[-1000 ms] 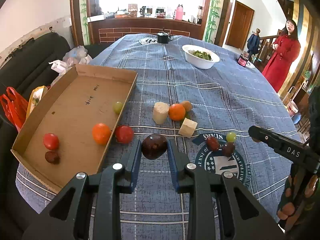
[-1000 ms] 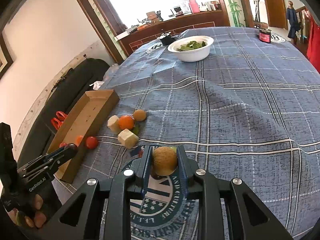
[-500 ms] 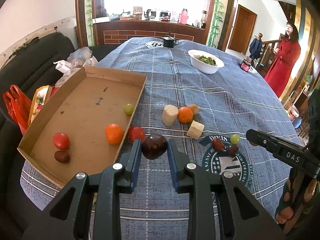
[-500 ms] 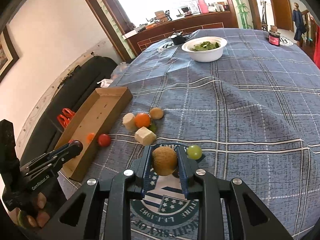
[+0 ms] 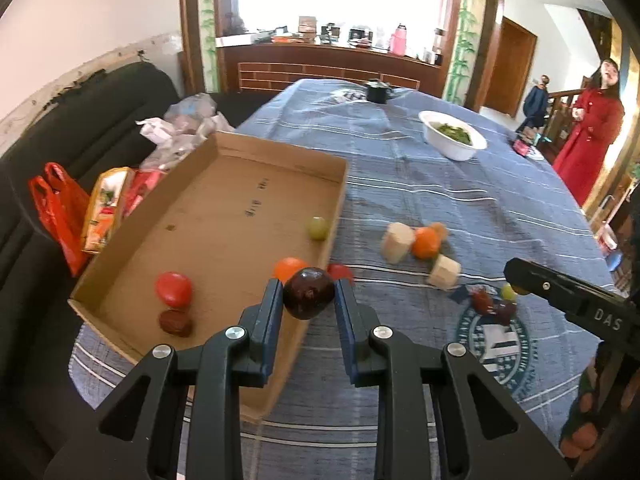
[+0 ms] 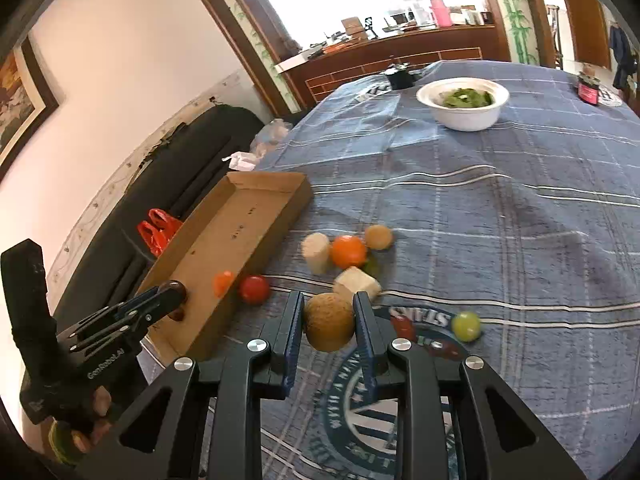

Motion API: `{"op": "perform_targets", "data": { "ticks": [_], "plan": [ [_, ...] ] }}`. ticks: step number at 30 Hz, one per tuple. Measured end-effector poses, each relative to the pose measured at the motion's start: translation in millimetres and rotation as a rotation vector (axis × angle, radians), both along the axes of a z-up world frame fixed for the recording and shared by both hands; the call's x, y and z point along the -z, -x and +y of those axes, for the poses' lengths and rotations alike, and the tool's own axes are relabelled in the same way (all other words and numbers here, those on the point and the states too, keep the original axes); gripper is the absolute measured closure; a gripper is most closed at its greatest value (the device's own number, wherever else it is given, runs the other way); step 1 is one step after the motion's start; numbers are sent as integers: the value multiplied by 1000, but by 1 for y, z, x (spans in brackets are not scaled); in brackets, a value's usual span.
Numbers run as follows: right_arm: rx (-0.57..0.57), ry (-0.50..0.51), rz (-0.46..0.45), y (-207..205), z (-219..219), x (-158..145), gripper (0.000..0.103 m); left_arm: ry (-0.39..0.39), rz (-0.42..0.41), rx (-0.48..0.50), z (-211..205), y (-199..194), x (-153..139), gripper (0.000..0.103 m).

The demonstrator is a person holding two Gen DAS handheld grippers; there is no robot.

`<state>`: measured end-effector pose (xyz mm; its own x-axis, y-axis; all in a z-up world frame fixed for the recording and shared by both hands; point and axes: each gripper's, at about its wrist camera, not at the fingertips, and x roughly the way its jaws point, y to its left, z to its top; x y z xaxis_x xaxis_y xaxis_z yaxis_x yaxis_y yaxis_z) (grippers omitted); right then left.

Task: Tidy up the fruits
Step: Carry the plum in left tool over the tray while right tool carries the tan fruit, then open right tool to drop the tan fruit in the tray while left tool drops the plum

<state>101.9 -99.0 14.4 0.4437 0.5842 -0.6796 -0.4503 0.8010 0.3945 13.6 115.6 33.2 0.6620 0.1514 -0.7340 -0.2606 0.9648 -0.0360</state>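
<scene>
My left gripper (image 5: 308, 294) is shut on a dark purple round fruit (image 5: 309, 293), held above the near right edge of the cardboard tray (image 5: 224, 220). The tray holds a red tomato (image 5: 173, 289), a dark date (image 5: 175, 322), an orange fruit (image 5: 289, 268) and a green grape (image 5: 317, 227). My right gripper (image 6: 329, 320) is shut on a tan round fruit (image 6: 329, 322) above the blue tablecloth. On the cloth lie an orange (image 6: 349, 251), two pale chunks (image 6: 316, 252), a tan fruit (image 6: 378, 237), a red tomato (image 6: 254, 289) and a green grape (image 6: 466, 325).
A white bowl of greens (image 6: 462, 102) stands far back on the table. Red and orange bags (image 5: 60, 208) lie on the dark sofa left of the tray. A person in a red coat (image 5: 592, 136) stands at the far right. Small dark fruits (image 5: 492, 306) lie on the cloth's round emblem.
My left gripper has moved left with the purple fruit, from above the cloth to above the tray's edge. My right gripper has moved left towards the tray with the tan fruit.
</scene>
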Motion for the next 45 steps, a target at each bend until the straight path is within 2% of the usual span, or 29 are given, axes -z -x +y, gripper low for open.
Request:
{"op": "perform_targets", "data": {
  "ticks": [15, 21, 28, 33, 39, 45],
  "plan": [
    [-109, 15, -20, -8, 80, -8, 78, 31, -12, -76, 65, 2, 1, 79],
    [-152, 26, -33, -26, 126, -10, 78, 46, -14, -131, 109, -7, -2, 79],
    [-209, 77, -24, -49, 187, 2, 78, 52, 25, -170, 142, -26, 12, 79],
    [-251, 157, -4, -59, 224, 25, 78, 76, 89, -179, 151, -41, 34, 79],
    [-272, 226, -9, -59, 240, 44, 78, 75, 144, -176, 147, -54, 54, 79],
    [-286, 250, 2, -59, 245, 54, 75, 55, 158, -171, 142, -55, 58, 78]
  ]
}}
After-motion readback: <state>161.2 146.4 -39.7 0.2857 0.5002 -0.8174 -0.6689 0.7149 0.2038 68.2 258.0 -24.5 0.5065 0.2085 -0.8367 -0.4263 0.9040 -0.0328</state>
